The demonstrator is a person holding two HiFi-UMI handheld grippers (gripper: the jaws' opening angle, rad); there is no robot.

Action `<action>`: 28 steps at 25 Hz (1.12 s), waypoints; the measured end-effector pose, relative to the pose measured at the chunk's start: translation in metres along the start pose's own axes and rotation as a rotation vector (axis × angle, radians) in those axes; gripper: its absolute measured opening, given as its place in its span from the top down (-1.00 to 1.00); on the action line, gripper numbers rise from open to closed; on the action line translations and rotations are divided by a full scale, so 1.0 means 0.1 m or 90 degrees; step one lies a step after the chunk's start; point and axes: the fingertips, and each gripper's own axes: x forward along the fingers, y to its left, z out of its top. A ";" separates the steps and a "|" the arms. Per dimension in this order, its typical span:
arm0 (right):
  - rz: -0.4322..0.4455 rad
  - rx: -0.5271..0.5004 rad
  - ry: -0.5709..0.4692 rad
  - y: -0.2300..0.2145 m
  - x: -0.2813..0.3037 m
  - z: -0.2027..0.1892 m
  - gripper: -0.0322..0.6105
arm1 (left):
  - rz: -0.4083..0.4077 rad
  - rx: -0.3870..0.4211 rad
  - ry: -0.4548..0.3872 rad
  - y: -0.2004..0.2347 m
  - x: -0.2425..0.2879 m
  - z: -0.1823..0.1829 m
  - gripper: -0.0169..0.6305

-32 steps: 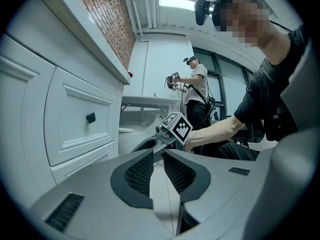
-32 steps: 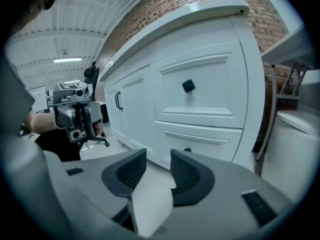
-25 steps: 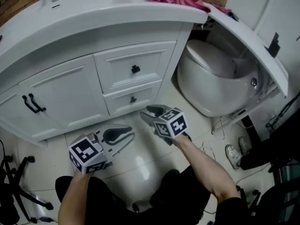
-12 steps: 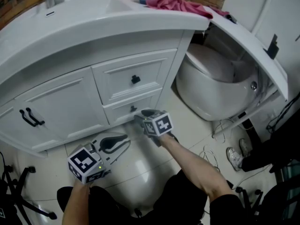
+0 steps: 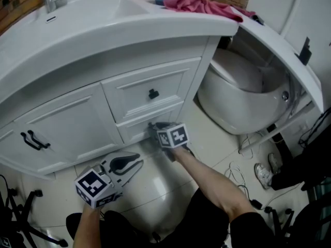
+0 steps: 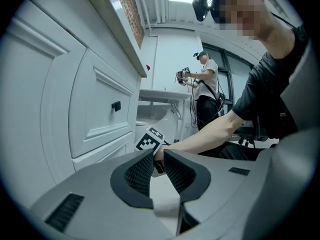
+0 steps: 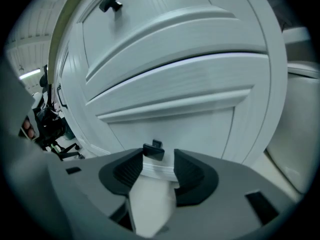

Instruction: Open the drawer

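Head view: We see the right forearm reaching straight forward and down from the lower right. It carries the right gripper [image 5: 156, 128] up against the front of the lower drawer [image 5: 135, 129] of the white vanity [image 5: 62, 107]. This drawer sits shut, directly under the upper drawer [image 5: 139, 89]. The left arm is held lower and nearer the body. The left gripper [image 5: 132, 163] hangs over the floor tiles [image 5: 155, 185], well apart from the cabinet, with its tips aimed up toward the drawers. A toilet [image 5: 243, 94] stands to the right of the vanity.

Left gripper view: The left gripper [image 6: 158, 156] has its jaws a little apart with nothing between them. Through the gap we see the marker cube of the right gripper [image 6: 149, 140] and the bare right forearm [image 6: 210, 131] behind it.

Right gripper view: The right gripper [image 7: 159, 158] has its jaws apart. The black knob [image 7: 153, 151] of the lower drawer [image 7: 190, 126] sits between the tips, close to the left one, and is not clamped.
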 end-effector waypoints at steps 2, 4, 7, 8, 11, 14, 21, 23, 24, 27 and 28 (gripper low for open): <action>0.007 0.002 -0.004 0.01 0.04 0.03 0.20 | 0.002 -0.002 0.000 0.04 0.00 0.00 0.73; 0.013 0.005 -0.007 0.02 0.07 0.04 0.20 | 0.001 -0.004 0.000 0.06 0.00 0.00 0.73; 0.026 0.013 -0.009 0.02 0.08 0.05 0.22 | -0.007 -0.002 0.002 0.06 0.04 -0.01 0.73; 0.035 0.018 -0.010 0.04 0.08 0.05 0.23 | -0.010 0.000 0.002 0.05 0.05 -0.02 0.73; 0.050 0.025 -0.011 0.09 0.09 0.06 0.40 | -0.016 0.001 -0.008 0.03 0.10 0.02 0.73; 0.045 0.025 -0.007 0.09 0.10 0.05 0.41 | -0.020 0.003 0.000 -0.01 0.12 0.02 0.73; 0.039 0.029 0.001 0.08 0.08 0.05 0.42 | -0.018 0.002 -0.008 -0.03 0.12 0.08 0.73; 0.037 0.029 0.002 0.09 0.08 0.05 0.42 | -0.021 0.004 -0.016 -0.04 0.12 0.09 0.73; 0.036 0.029 0.003 0.09 0.08 0.05 0.43 | -0.023 0.006 -0.020 -0.05 0.12 0.10 0.73; 0.038 0.031 0.006 0.09 0.07 0.04 0.43 | -0.030 0.020 -0.031 -0.09 0.11 0.14 0.73; 0.039 0.032 0.008 0.09 0.07 0.04 0.43 | -0.032 0.026 -0.043 -0.10 0.11 0.18 0.73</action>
